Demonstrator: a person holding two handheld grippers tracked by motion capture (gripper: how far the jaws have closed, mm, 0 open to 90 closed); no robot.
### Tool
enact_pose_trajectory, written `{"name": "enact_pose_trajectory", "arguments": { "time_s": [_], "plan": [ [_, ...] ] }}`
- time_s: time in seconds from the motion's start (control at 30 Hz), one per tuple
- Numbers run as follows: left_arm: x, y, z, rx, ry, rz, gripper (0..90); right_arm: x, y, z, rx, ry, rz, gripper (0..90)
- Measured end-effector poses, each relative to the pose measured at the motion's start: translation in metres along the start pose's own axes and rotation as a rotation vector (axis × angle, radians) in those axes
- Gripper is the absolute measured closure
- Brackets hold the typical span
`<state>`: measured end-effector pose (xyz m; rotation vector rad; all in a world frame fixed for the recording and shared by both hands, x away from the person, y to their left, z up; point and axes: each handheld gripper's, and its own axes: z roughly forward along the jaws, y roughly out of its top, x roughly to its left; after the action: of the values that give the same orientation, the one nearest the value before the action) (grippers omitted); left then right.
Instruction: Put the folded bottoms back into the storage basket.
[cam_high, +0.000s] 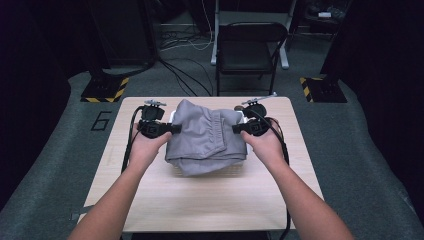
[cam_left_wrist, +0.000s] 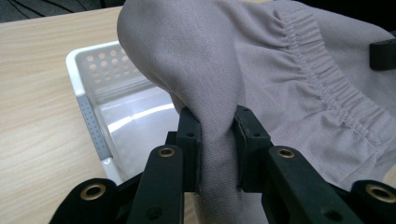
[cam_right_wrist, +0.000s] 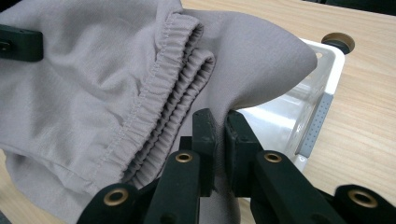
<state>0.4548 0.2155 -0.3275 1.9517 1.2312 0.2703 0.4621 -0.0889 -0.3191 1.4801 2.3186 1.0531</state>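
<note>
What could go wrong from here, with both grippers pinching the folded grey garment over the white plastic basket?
The left gripper and right gripper each clamp only a small fold at the edge of the folded grey elastic-waist garment, so the cloth might slip out of one.

Its near edge overhangs the white perforated plastic basket, so lowering it may leave fabric draped over the rim.

The light basket could shift on the pale wooden table if the cloth drags on it.

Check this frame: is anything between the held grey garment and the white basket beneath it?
Nothing visible. Both the left gripper and right gripper are shut on the garment, which hangs directly over the basket; the visible basket floor looks bare.
</note>
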Motion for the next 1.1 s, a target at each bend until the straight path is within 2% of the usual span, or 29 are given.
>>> {"name": "enact_pose_trajectory", "arguments": {
  "time_s": [0.3, 0.57, 0.73, 0.8, 1.1],
  "plan": [
    [0.005, 0.010, 0.006, 0.005, 0.008, 0.001, 74.6, -0.003, 0.010, 0.004, 0.004, -0.010, 0.006, 84.2],
    [0.008, 0.022, 0.013, 0.003, 0.026, -0.004, 74.6, -0.004, 0.024, 0.007, -0.003, -0.043, 0.001, 84.1],
    [0.012, 0.028, 0.016, -0.010, 0.035, 0.029, 74.6, -0.007, 0.029, 0.010, -0.003, -0.044, 0.011, 84.1],
    [0.013, 0.029, 0.017, -0.008, 0.038, 0.030, 74.6, -0.008, 0.031, 0.013, 0.000, -0.042, 0.009, 84.1],
    [0.023, 0.032, 0.039, 0.006, 0.066, 0.026, 74.6, -0.010, 0.034, 0.028, 0.002, -0.065, -0.006, 84.1]
  ]
}}
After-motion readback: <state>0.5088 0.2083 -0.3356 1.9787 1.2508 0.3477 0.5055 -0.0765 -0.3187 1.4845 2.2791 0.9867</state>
